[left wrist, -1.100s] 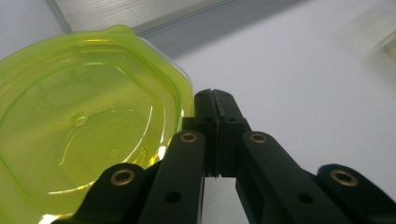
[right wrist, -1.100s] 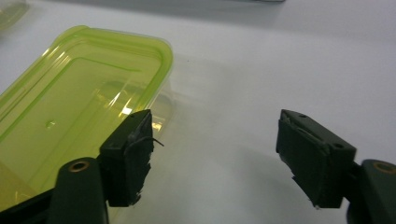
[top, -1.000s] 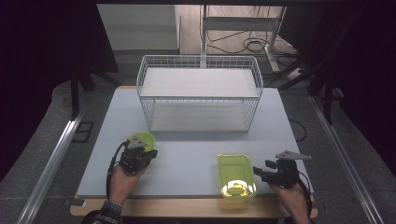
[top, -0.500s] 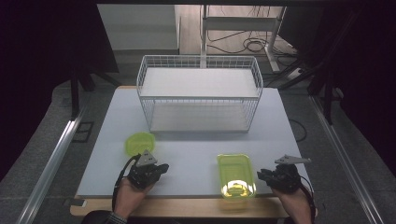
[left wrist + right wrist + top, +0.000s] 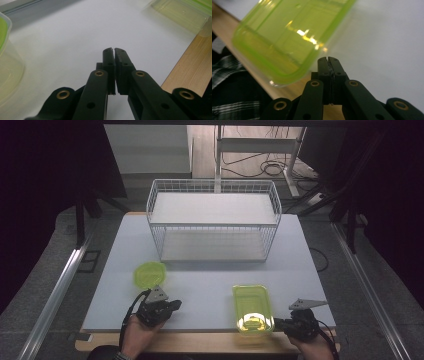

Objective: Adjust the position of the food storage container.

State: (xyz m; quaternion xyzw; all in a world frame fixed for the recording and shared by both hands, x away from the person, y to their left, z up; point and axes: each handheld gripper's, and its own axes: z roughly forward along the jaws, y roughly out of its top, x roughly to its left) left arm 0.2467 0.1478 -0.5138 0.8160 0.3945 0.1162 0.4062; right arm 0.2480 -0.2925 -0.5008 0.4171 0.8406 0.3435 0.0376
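My right gripper sits at the near edge of the table, its jaws having just been closing; they now meet with nothing between them, as my right gripper view shows. Just beside their tips lies the rectangular container, a clear yellow-green plastic tub with rounded corners and a glossy highlight at its near end. Its long axis runs from me toward the wire basket, and its near end overhangs the table's wooden edge. My left gripper rests farther left, jaws pressed together and empty, pointing across toward that tub. The round container, same green tint, sits just beyond it, apart.
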